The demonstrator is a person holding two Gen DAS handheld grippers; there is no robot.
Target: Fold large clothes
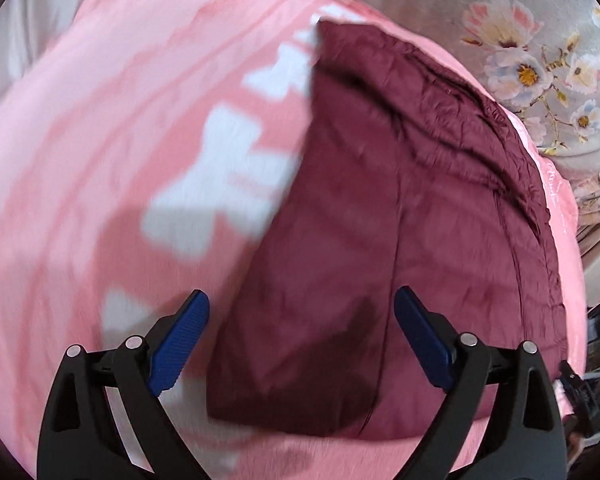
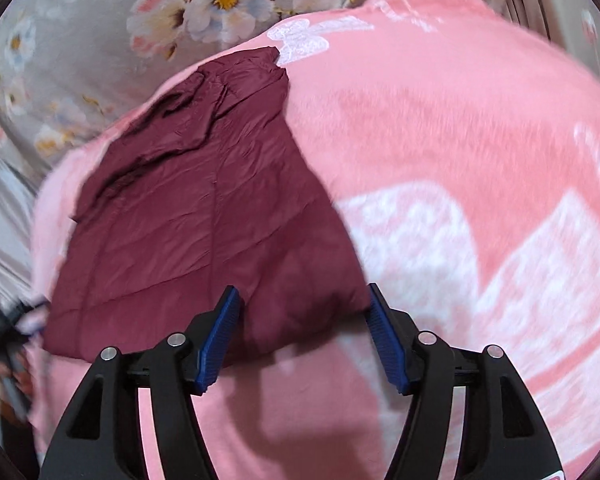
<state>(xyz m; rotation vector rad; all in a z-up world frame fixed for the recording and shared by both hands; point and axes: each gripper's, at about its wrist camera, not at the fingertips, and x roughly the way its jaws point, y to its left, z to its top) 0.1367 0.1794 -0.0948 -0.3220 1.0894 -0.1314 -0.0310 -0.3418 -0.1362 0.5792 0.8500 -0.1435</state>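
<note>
left gripper (image 1: 302, 304): angled down, jaws spread, empty | right gripper (image 2: 302, 300): same, above maroon garment (image 2: 204, 216)

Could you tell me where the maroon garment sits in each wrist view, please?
Left wrist: maroon garment fills centre and right, its near edge between the open fingers.
Right wrist: the garment lies centre-left, running up toward the top.
Shared landmark: the pink blanket beneath it.

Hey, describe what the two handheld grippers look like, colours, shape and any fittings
Both look alike. The left gripper and the right gripper each have two black arms with cut-out slots, round silver pivot pins, and blue ribbed pads on the fingers' inner faces. No cables, hands or sleeves show in either view.
</note>
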